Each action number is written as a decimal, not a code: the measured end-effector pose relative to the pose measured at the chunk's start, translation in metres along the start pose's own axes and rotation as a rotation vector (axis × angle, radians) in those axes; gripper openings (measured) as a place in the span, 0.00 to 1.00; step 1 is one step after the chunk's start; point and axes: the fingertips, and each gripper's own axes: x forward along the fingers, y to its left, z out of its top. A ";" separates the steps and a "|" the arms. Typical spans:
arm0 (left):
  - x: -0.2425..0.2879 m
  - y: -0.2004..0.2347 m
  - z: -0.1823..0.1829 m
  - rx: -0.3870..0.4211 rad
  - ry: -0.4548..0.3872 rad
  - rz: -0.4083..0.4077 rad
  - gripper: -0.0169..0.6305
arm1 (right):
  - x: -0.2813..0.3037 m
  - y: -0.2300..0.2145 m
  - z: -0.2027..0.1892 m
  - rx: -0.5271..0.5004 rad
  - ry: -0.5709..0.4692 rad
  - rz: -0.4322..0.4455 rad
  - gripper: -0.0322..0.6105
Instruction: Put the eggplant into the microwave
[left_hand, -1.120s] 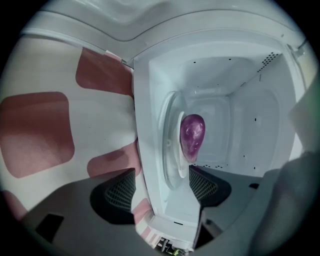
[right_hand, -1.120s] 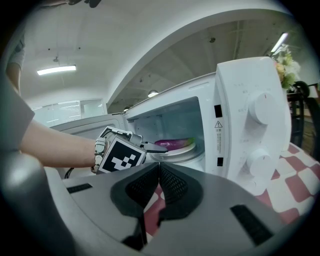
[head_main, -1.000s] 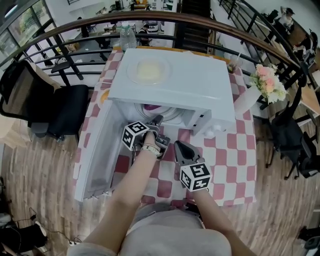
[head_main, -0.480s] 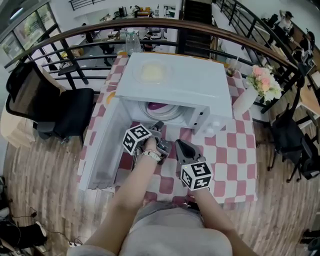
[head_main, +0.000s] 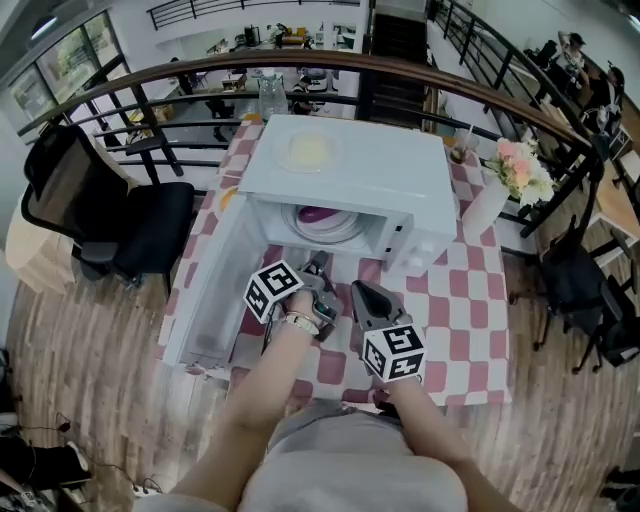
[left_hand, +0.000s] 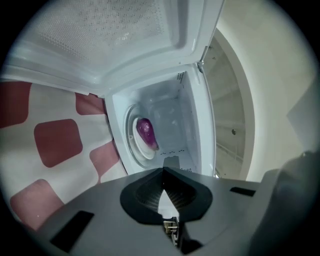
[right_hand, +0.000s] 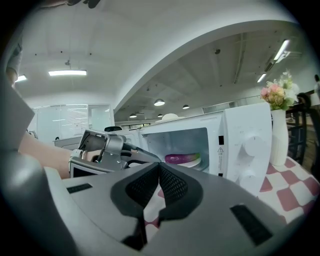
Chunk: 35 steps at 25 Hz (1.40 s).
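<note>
The purple eggplant (head_main: 312, 213) lies on a white plate (head_main: 335, 228) inside the open white microwave (head_main: 350, 165). In the left gripper view the eggplant (left_hand: 145, 131) rests on that plate (left_hand: 134, 146), deep in the cavity. My left gripper (head_main: 318, 262) hovers just in front of the opening, shut with nothing between its jaws (left_hand: 164, 170). My right gripper (head_main: 358, 290) is beside it on the right, a little farther back, also shut and empty (right_hand: 159, 167). From the right gripper view I see the eggplant (right_hand: 177, 158) and the left gripper (right_hand: 107, 150).
The microwave door (head_main: 205, 290) hangs wide open to the left. A dish (head_main: 308, 152) sits on the microwave's top. A white vase of flowers (head_main: 520, 170) stands at the right on the red-checked tablecloth (head_main: 460, 310). A black chair (head_main: 110, 220) and a railing stand behind.
My left gripper has drawn back and risen a little in front of the microwave opening. The right gripper rose slightly. The eggplant stays on its plate inside.
</note>
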 end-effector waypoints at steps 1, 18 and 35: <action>-0.002 -0.005 -0.002 0.012 -0.001 -0.019 0.03 | -0.002 0.000 0.001 -0.002 -0.001 0.001 0.09; -0.042 -0.065 -0.027 0.598 -0.071 -0.122 0.03 | -0.024 0.007 0.025 -0.004 -0.058 0.013 0.09; -0.073 -0.118 -0.061 1.111 -0.122 -0.249 0.03 | -0.034 0.009 0.048 -0.052 -0.152 -0.008 0.09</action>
